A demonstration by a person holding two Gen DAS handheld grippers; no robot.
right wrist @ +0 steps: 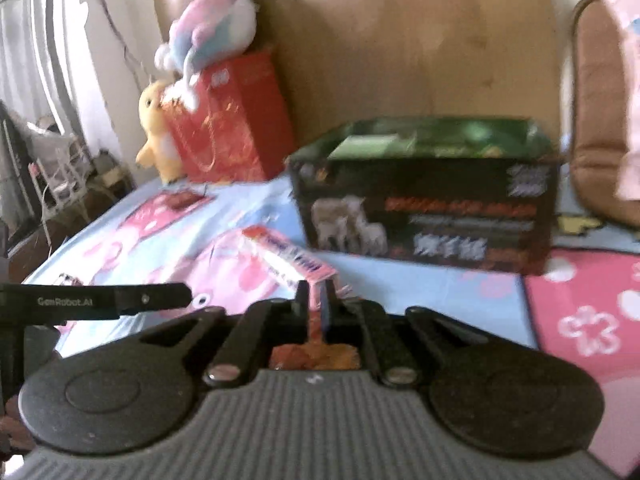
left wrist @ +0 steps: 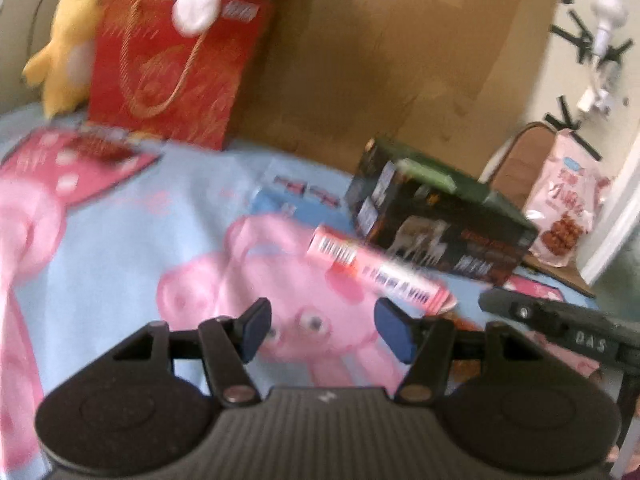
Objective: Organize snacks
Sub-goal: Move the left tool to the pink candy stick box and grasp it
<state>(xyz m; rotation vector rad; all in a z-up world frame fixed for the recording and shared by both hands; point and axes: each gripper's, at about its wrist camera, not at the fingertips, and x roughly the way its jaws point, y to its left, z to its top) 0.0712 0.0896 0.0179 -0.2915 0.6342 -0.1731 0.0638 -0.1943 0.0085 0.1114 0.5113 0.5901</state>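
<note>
A long pink snack packet [left wrist: 376,268] with a barcode lies slantwise over the pig-print blanket [left wrist: 120,240], just in front of a dark green and black carton [left wrist: 436,220]. My left gripper [left wrist: 324,330] hangs open above the blanket, short of the packet, with nothing between its blue pads. In the right wrist view my right gripper [right wrist: 315,304] is shut on the near end of the pink packet [right wrist: 288,258], and the carton [right wrist: 428,196] stands behind it. The picture is blurred.
A red gift bag [left wrist: 168,68] leans on the brown headboard [left wrist: 400,60], with a yellow plush [left wrist: 68,40] beside it and a pastel plush [right wrist: 212,28] on top. A pink snack bag [left wrist: 560,208] rests on a brown chair [right wrist: 596,120] at the right.
</note>
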